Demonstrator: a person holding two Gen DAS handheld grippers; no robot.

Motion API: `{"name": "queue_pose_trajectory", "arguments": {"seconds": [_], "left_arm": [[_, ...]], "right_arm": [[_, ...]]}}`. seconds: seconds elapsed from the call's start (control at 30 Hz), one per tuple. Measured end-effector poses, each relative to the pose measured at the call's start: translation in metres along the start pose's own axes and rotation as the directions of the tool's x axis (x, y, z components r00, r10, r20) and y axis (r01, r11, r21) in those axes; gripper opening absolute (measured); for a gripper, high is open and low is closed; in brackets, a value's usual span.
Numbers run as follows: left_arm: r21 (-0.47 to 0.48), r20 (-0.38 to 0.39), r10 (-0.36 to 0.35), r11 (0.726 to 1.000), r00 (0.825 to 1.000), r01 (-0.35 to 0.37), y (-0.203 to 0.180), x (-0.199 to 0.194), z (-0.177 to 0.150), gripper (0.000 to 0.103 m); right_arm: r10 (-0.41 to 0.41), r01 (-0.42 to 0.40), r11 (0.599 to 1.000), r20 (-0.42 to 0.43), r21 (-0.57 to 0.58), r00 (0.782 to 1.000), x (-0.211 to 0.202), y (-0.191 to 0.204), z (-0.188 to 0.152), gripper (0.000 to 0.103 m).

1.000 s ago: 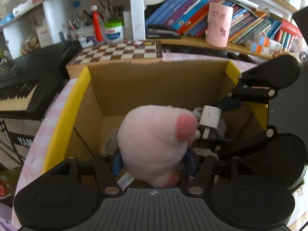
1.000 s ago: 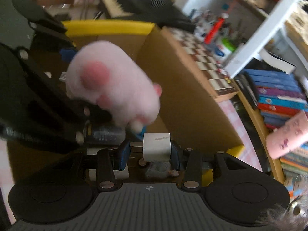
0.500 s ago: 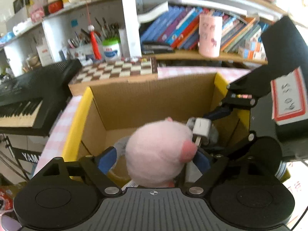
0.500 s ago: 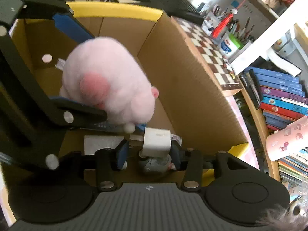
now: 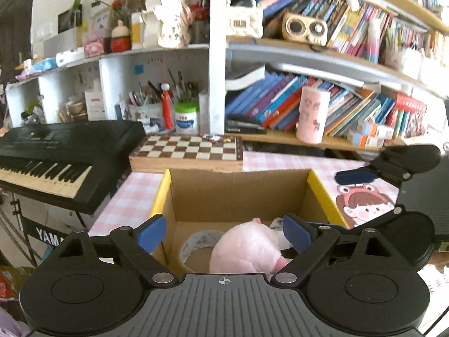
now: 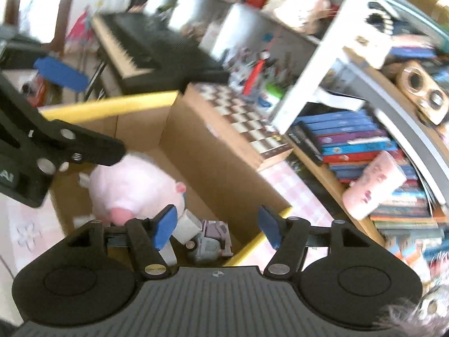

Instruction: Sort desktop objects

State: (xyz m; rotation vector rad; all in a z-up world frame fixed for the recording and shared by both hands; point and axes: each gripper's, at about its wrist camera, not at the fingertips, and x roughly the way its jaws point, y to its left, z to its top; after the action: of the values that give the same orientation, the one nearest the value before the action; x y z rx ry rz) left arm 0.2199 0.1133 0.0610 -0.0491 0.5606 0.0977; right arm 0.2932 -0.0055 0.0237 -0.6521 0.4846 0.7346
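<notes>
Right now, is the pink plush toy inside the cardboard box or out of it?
Inside. The pink plush toy lies low in the cardboard box, beside a tape roll; the left claw stands open above it.

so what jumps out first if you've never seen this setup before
The pink plush toy lying in the open cardboard box with yellow flaps, beside a roll of tape. The left gripper hangs above it, its jaws just opened wide and empty; the right gripper has also just let go, over a white charger block. Behind the box sit a chessboard and a black keyboard.
</notes>
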Motion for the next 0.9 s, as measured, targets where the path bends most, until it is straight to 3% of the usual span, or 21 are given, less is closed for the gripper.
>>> {"name": "queue_pose_trajectory", "arguments": {"seconds": [0.23,0.4,0.7,0.9], "left_arm": [[-0.048,0.063,-0.043,0.998,0.997,0.046,0.007,-0.036,-0.015,0.098],[-0.045,0.064,-0.053,0.997,0.997,0.056,0.009,-0.056,-0.029,0.098],[-0.014,0.053,-0.074,0.997,0.996,0.075,0.005,-0.089,-0.059,0.098],[0.010,0.016,-0.074,0.997,0.997,0.073,-0.004,-0.104,-0.089,0.098]], "right_arm": [[-0.078,0.071,0.979,0.030,0.190,0.996,-0.035,0.001,-0.019,0.070],[-0.155,0.136,0.904,0.014,0.406,0.988,-0.067,0.002,-0.043,0.075],[-0.266,0.241,0.823,-0.026,0.514,0.964,-0.118,0.035,-0.078,0.075],[-0.255,0.256,0.771,-0.086,0.583,0.963,-0.141,0.064,-0.098,0.077]]}}
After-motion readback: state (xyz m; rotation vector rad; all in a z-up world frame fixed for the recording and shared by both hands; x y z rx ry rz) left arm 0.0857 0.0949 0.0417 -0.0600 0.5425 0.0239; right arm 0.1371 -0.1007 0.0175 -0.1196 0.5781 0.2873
